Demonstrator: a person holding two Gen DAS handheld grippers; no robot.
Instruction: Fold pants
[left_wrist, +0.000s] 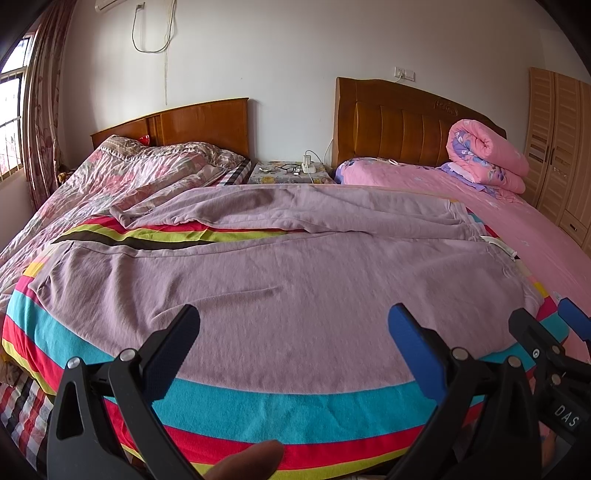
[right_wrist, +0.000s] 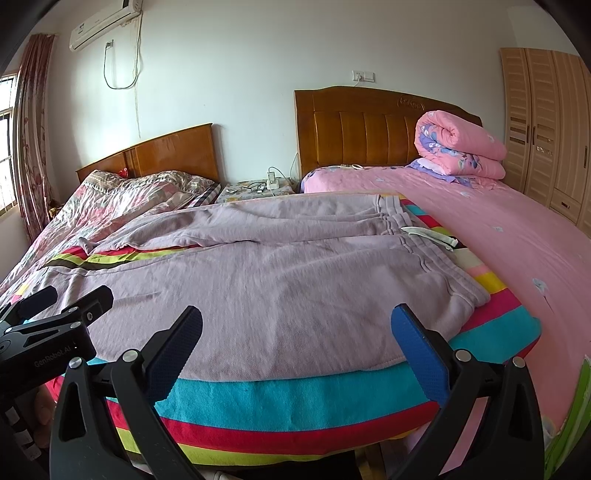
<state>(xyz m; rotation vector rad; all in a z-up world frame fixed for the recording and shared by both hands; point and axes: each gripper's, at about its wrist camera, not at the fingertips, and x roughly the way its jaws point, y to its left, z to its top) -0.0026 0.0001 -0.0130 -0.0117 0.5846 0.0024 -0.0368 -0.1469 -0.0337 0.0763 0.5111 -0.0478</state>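
Both grippers — left (left_wrist: 293, 325) and right (right_wrist: 295, 325) — gape wide and empty above the pants (right_wrist: 277, 266) spread on the striped blanket (right_wrist: 295, 398); a deep pinch could snag it too.

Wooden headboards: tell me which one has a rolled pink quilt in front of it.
The taller padded wooden headboard near the wardrobe; the rolled pink quilt sits there. The lower plain headboard has none.

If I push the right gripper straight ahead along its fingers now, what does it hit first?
Most likely the lilac pants, on the near leg spread across the striped blanket. The right gripper is open and empty, aimed at that leg's near edge; height above the fabric is unclear.
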